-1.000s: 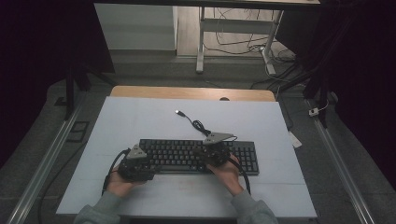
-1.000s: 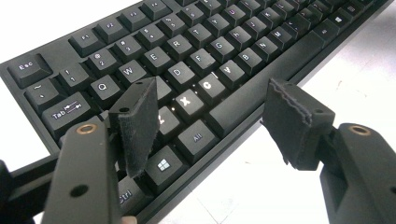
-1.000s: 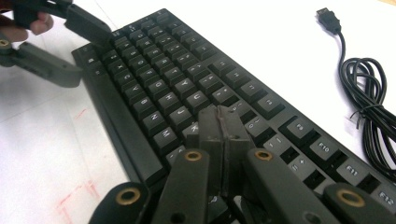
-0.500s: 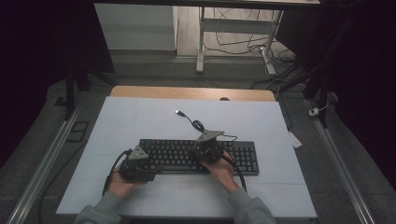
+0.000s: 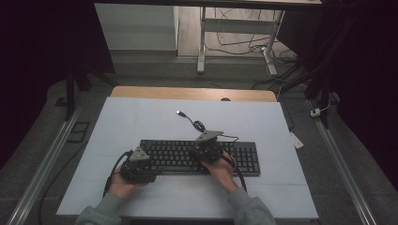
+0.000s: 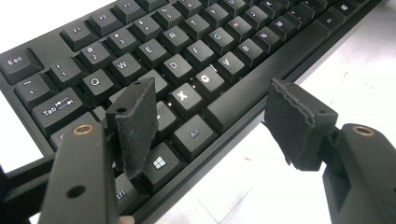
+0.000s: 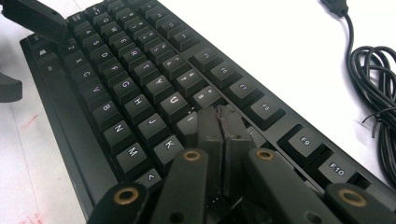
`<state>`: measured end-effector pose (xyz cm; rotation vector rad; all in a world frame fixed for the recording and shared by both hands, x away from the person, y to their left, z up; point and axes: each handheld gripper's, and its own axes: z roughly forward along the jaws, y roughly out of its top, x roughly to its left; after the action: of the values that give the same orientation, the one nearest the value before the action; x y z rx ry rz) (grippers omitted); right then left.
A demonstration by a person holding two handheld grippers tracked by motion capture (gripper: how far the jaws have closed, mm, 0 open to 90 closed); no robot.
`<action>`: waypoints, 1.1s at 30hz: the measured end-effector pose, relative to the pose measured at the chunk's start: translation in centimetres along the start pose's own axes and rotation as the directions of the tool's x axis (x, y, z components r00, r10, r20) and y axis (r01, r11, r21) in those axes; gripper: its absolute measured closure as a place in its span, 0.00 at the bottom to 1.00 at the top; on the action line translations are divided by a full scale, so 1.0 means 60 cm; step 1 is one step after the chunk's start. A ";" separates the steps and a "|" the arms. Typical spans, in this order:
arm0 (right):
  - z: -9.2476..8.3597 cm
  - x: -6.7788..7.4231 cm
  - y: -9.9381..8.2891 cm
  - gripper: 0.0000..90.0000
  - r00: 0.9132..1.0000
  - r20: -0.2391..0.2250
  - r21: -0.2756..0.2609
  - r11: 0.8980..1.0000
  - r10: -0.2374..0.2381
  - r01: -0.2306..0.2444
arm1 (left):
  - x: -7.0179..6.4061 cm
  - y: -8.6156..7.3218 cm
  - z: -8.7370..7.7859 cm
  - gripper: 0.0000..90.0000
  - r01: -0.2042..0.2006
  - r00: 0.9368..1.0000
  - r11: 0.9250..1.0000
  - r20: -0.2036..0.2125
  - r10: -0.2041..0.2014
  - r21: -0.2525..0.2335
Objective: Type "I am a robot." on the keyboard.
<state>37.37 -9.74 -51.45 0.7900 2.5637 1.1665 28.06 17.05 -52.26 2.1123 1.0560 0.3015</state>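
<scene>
pressing keys with a closed tool while the other steadies the board

the keyboard (image 5: 199, 156) lies flat across the near middle of the white desk (image 5: 141, 117), long edge toward me, its cable (image 5: 197, 124) coiled just behind it with the usb plug (image 5: 179, 113) lying loose on the desk, plugged into nothing.

my right tool (image 7: 219, 135) has its jaws brought fully together, nothing between them. i hold it that way on purpose, i'd say: the two pads (image 7: 208, 135) pressed into one narrow tip make a single blunt finger, fit to strike one key without catching its neighbours. in the right gripper view that tip sits down among the keys just past u and k, touching or very nearly touching the caps; the exact key beneath is hidden by the jaws themselves.

my left tool (image 6: 210, 116) stands with its jaws well apart, clamped on nothing. in the left gripper view one pad (image 6: 135, 126) hangs over the keys near the windows key at the board's left corner, and the other (image 6: 294, 121) over bare desk just off the front edge, so the open jaws straddle that edge. i judge it is parked there to brace the corner if the board slides under the pressing; whether a pad actually touches the board i cannot tell.

in the high view my left hand (image 5: 123, 183) rests at the board's left end, my right hand (image 5: 220, 169) over its right half.
</scene>
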 end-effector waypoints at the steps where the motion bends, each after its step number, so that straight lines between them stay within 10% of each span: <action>1: 0.001 0.000 0.000 0.98 1.000 0.003 0.005 1.000 -0.004 0.004 | 0.000 0.000 0.000 0.38 0.001 1.000 1.000 0.000 -0.001 -0.001; 16: 0.002 0.001 -0.001 0.99 1.000 0.012 0.010 1.000 -0.003 0.003 | 0.003 -0.001 -0.001 0.38 0.009 1.000 1.000 0.001 -0.009 -0.004; 33: -0.062 -0.017 -0.015 1.00 0.998 0.015 -0.089 0.994 0.060 -0.058 | 0.009 -0.002 -0.005 0.38 0.024 1.000 0.999 -0.005 -0.024 -0.023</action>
<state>36.36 -13.13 -49.69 0.8572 2.4711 1.2745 28.16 17.66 -52.19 2.0778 1.0756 0.3070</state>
